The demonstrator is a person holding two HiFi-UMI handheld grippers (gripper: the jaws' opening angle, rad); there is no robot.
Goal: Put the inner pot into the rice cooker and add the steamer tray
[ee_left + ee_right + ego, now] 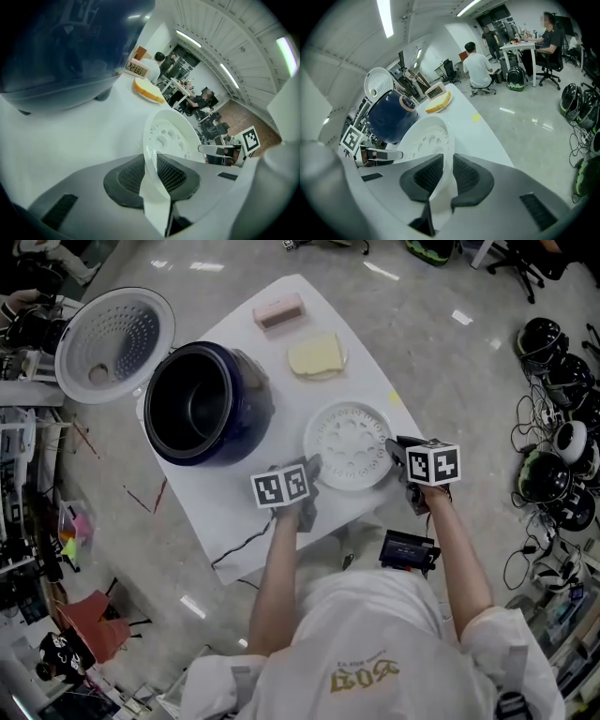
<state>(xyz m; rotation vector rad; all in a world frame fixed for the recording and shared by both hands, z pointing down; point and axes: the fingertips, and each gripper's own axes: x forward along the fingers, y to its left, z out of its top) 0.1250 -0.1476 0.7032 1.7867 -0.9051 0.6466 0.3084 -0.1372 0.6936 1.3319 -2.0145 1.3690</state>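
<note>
The steamer tray [347,442] lies flat on the white desk [234,507], just to the right of the dark blue rice cooker [255,399]. The cooker's lid [114,343] is swung open, and its black interior looks to hold the inner pot [192,409] already. The left claw [312,468] is pinched onto the tray's near-left rim, the thin white edge caught between its ribbed pads [171,174]. The right claw [394,454] is narrowed onto the opposite rim in the same way. The hold is only on a slim, smooth lip, so it could slide out during the lift. If one hand rises faster than the other, the tray would probably tilt, twist free, or clip the cooker's rim and seat crooked.
</note>
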